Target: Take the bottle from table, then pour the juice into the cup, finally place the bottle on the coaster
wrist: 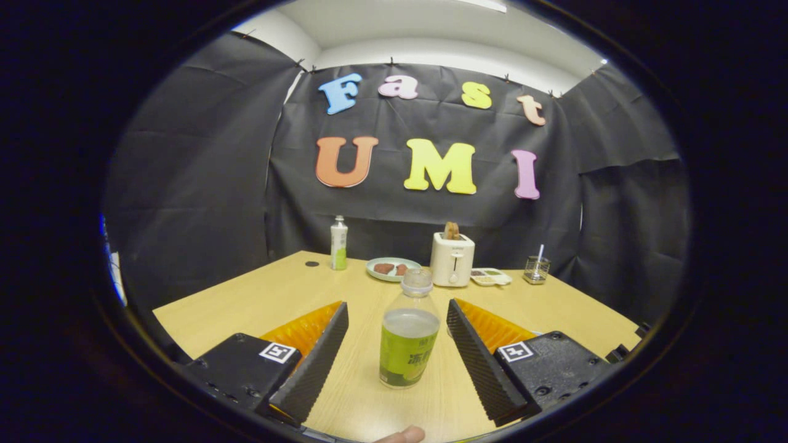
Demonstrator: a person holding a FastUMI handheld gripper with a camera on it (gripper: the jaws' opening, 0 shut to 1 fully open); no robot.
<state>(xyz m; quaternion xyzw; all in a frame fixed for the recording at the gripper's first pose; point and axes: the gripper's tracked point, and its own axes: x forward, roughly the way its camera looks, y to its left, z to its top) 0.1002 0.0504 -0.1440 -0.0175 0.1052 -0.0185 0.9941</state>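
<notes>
Our tool [397,344] is spread wide, with the juice bottle [409,335] standing on the desk [258,301] right between its fingers, not touched. We hold it wide so the bottle fits inside for grabbing.

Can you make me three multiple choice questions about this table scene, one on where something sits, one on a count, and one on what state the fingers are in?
1. Where does the near bottle stand?
A. between the two fingers, upright on the table
B. on the plate
C. lying on its side beside the toaster

2. How many bottles are on the table?
A. one
B. two
C. four

3. What are the fingers doing?
A. pressed shut on the bottle
C. spread open, a gap on each side of the bottle
B. holding a piece of toast

Answers: 1 A, it stands capped between the fingers of the gripper. 2 B, the near one and a second bottle at the far edge, left of the plate and toaster. 3 C, table shows between each finger and the bottle.
</notes>
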